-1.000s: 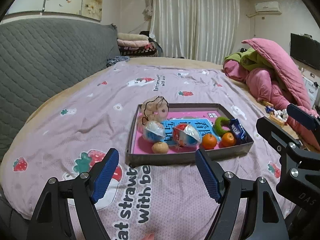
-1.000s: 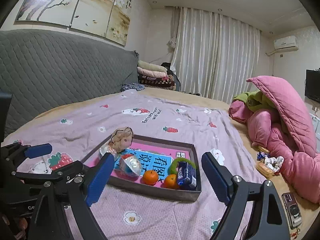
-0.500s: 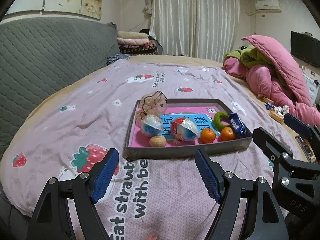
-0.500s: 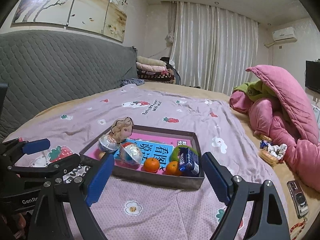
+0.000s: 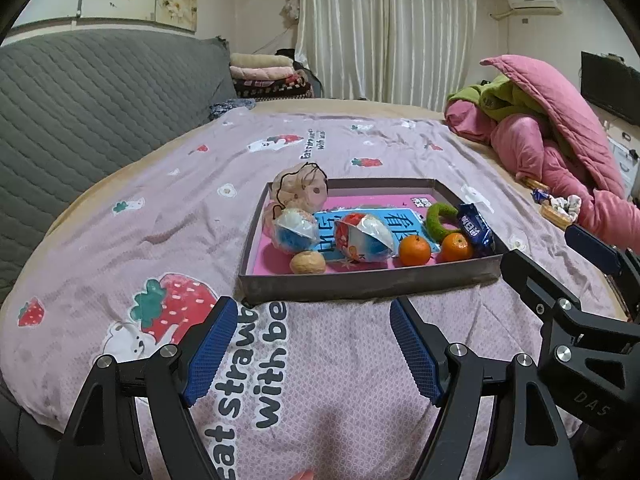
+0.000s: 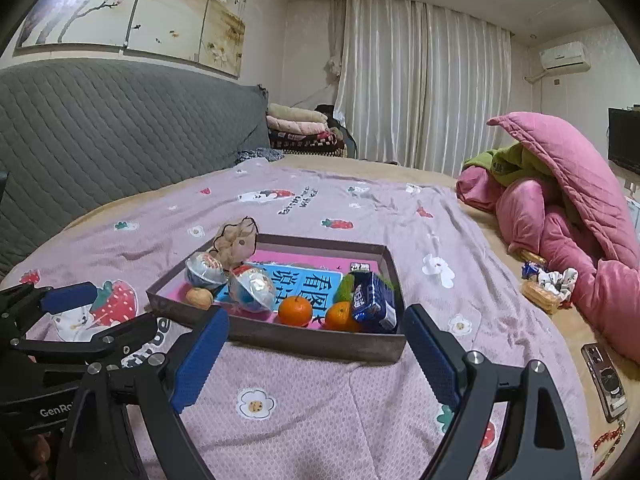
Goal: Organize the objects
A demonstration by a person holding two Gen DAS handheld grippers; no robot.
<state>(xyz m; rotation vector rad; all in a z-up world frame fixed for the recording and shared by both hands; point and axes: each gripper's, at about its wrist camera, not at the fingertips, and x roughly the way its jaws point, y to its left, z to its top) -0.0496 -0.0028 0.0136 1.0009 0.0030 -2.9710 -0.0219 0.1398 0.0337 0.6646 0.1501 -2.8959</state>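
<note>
While both hover near the tray front edge | left gripper gaping, empty | right gripper likewise

Left gripper, right gripper (both agape)

Strawberry-print lilac bedspread, 2 orange tangerines
</note>
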